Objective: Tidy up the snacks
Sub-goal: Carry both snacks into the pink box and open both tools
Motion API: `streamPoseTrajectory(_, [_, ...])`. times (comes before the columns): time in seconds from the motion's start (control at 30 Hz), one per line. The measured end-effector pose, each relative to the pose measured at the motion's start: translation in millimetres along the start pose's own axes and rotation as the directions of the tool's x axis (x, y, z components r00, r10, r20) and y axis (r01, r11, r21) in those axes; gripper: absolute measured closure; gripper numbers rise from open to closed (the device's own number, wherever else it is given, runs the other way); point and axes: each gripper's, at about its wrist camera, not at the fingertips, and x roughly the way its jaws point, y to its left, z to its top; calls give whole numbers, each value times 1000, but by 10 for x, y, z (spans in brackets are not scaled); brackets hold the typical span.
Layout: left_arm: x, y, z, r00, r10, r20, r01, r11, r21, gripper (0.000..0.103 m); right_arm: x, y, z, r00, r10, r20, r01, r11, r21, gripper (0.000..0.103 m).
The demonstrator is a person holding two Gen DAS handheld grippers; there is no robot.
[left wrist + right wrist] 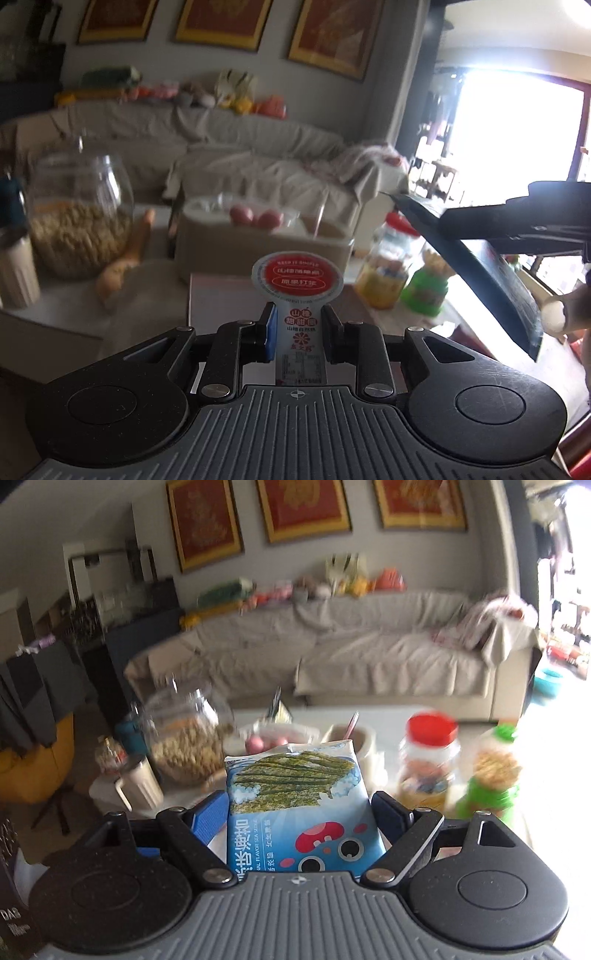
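My left gripper (298,325) is shut on a small white snack cup with a red round lid (297,280), held upside down in the air above the table. My right gripper (299,812) is shut on a blue seaweed snack bag (295,805), also held upside down in the air. The right gripper and its bag also show in the left wrist view (491,266), at the right edge, raised and tilted.
On the table stand a big glass jar of nuts (77,221) (184,738), a beige box with red eggs (258,236), a red-lidded jar (391,266) (428,760), a green-based jar (428,284) (491,775) and a beige mug (138,786). A covered sofa (351,653) is behind.
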Motion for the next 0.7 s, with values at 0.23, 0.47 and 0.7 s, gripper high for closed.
streamPoseTrajectory(0.23, [127,386,-179,996,3,-87,-5,1000,-22,73,1215,-32,-141,977,83,-194,-72,995,64,17])
streamPoseTrajectory(0.47, [-205,478,-145,998,-49,-34,45,993,-106,73,1373,20,-307,967,50,-250,-47,999,16,17])
streamPoseTrajectory(0.7, [-281,161,-308,969,-217,-118,206,974,-98,73,647,-285,-626,980,-195,-39,184,962,-202,17])
